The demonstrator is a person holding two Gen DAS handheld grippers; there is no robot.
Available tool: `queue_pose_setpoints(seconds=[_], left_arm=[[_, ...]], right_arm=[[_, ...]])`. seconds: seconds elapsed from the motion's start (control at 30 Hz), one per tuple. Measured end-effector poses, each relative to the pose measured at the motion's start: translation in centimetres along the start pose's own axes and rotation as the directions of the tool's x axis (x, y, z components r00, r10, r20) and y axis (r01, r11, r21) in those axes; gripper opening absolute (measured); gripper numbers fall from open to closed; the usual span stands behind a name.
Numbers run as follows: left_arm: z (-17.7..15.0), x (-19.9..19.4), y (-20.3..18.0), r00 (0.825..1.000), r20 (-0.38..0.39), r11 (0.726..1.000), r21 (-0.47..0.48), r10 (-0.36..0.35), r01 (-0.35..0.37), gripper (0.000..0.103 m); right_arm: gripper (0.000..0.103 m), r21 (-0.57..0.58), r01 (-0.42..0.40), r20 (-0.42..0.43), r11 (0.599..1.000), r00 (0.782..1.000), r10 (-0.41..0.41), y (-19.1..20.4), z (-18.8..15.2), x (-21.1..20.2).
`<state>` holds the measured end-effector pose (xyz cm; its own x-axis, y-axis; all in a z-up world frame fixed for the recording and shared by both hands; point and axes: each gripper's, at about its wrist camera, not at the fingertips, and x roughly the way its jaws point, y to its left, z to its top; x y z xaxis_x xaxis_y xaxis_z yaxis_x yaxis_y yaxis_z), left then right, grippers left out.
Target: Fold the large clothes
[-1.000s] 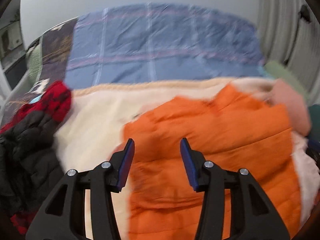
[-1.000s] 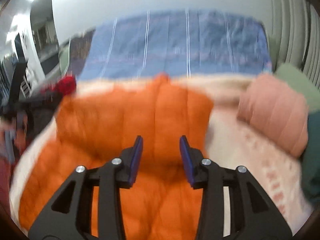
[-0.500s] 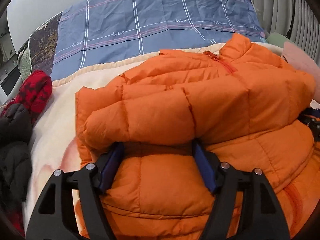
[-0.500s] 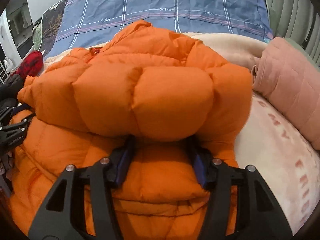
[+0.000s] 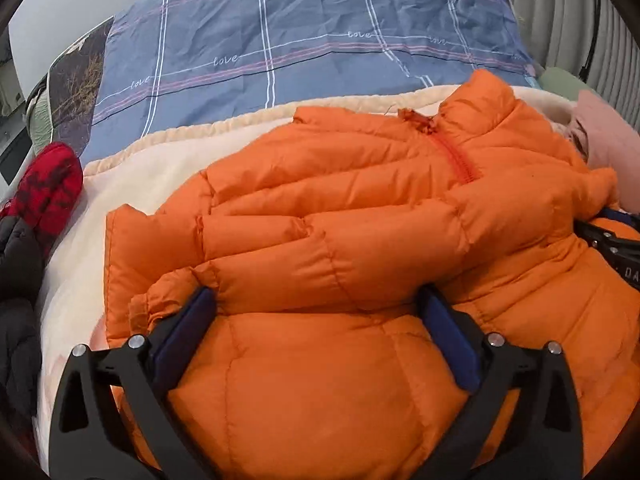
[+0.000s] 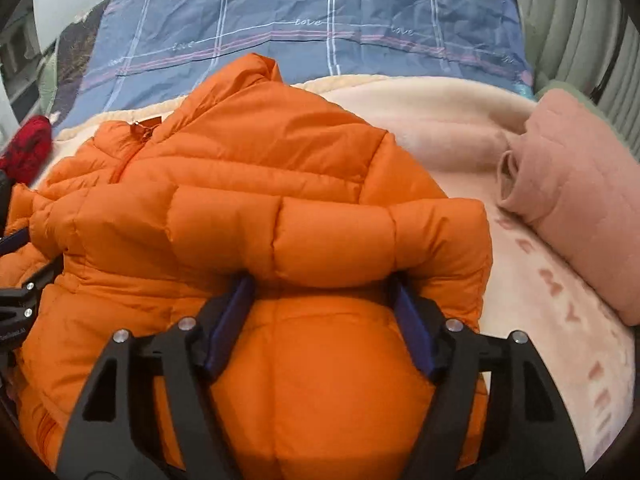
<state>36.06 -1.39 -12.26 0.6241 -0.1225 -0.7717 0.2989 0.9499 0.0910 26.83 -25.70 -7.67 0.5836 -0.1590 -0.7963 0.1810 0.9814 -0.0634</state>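
Left gripper [image 5: 316, 304] and right gripper [image 6: 322, 292] just opening, jaws spread around folded orange puffer jacket [image 5: 360, 216] on cream blanket [image 6: 436, 120].

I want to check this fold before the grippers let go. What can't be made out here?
- Left gripper fingertips, left wrist view: buried under the orange jacket.
- Right gripper fingertips, right wrist view: hidden under a jacket fold.
- Jacket hem, both views: cut off by the bottom edge.
- Pink blanket, right wrist view: cut by the right edge.
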Motion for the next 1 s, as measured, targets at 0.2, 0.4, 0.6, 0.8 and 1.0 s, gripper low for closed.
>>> queue_pose_setpoints(seconds=[0.2, 0.4, 0.6, 0.8, 1.0], left_arm=[[-0.4, -1.2, -0.1, 1.0, -0.006, 1.0, 0.031, -0.003, 0.003, 0.102], [-1.4, -5.0, 1.0, 0.999, 0.005, 0.998, 0.049, -0.037, 0.037, 0.101], [-6.3, -13.8, 4.8, 0.996, 0.078, 0.998, 0.054, -0.045, 0.041, 0.102], [-17.2, -17.9, 8.9, 0.995, -0.027, 0.995, -0.026, -0.093, 0.092, 0.102], [-24.7, -20.5, 8.4, 0.965, -0.063, 0.963, -0.103, -0.255, 0.247, 0.102]], right_arm=[[0.072, -0.016, -0.008, 0.018, 1.0, 1.0, 0.008, 0.0, -0.6, -0.5], [0.073, -0.022, -0.065, 0.062, 0.998, 0.996, 0.066, -1.0, -1.3, -4.0], [0.081, -0.038, -0.188, 0.122, 0.981, 0.974, 0.191, -5.7, -7.2, -12.3], [0.081, 0.086, -0.26, 0.033, 0.962, 0.965, 0.258, -11.8, -17.3, -15.5], [0.081, 0.192, -0.39, 0.098, 0.901, 0.921, 0.377, -13.1, -23.6, -19.4]])
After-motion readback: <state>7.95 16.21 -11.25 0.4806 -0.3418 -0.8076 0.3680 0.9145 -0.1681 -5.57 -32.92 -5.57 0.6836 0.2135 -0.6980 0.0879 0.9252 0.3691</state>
